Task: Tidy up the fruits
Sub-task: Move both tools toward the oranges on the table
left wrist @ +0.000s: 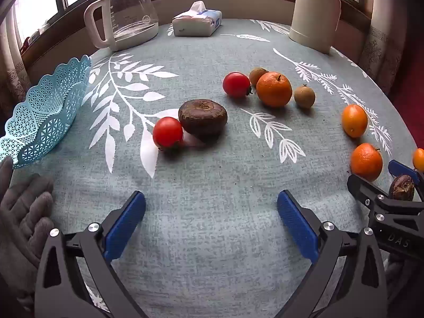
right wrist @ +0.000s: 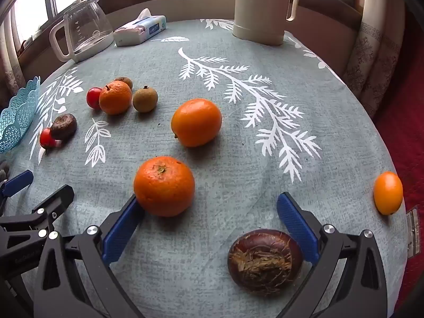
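Observation:
My left gripper [left wrist: 211, 204] is open over bare tablecloth, with nothing between its fingers. Ahead of it a red tomato [left wrist: 167, 132] touches a dark water chestnut [left wrist: 202, 116]. Further back sit another tomato [left wrist: 236, 84], a mandarin [left wrist: 274, 89] and two brown longans [left wrist: 304, 96]. The light blue basket [left wrist: 45, 114] stands at the left edge and looks empty. My right gripper [right wrist: 210, 206] is open too. A second water chestnut [right wrist: 265, 258] lies on the table between its fingers, close to the right one. A mandarin [right wrist: 164, 185] touches the left fingertip. Two kumquats [right wrist: 196, 122] [right wrist: 388, 193] lie beyond.
At the table's far edge stand a glass kettle [left wrist: 124, 10], a tissue pack [left wrist: 197, 22] and a white jug [left wrist: 315, 13]. A gloved hand [left wrist: 21, 212] rests by the basket. The table edge [right wrist: 405, 212] drops to red floor on the right.

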`<state>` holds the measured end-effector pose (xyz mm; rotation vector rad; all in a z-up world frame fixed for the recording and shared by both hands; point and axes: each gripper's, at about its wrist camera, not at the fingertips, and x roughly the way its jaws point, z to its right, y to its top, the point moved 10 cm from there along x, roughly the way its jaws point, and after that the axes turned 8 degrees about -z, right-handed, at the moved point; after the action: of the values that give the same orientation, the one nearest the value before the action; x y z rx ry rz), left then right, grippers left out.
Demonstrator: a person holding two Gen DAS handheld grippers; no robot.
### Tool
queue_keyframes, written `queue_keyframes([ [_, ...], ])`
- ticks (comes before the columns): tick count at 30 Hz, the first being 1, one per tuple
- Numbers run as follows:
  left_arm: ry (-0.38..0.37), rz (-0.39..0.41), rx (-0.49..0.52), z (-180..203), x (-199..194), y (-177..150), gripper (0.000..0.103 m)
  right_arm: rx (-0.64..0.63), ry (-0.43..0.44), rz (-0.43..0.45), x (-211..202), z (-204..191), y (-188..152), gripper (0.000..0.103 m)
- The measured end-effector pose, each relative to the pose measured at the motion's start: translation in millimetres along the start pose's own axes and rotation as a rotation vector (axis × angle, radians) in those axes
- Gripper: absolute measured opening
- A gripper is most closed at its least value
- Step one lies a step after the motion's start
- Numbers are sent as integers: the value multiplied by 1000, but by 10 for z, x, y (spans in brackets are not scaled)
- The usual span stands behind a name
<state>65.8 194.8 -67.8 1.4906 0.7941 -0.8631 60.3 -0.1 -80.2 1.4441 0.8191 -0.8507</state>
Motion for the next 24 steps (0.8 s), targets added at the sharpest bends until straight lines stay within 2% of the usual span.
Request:
queue_keyframes([
  [24,13,0,-1,6,-10,3,101,0,1,7,1,3,8,98],
])
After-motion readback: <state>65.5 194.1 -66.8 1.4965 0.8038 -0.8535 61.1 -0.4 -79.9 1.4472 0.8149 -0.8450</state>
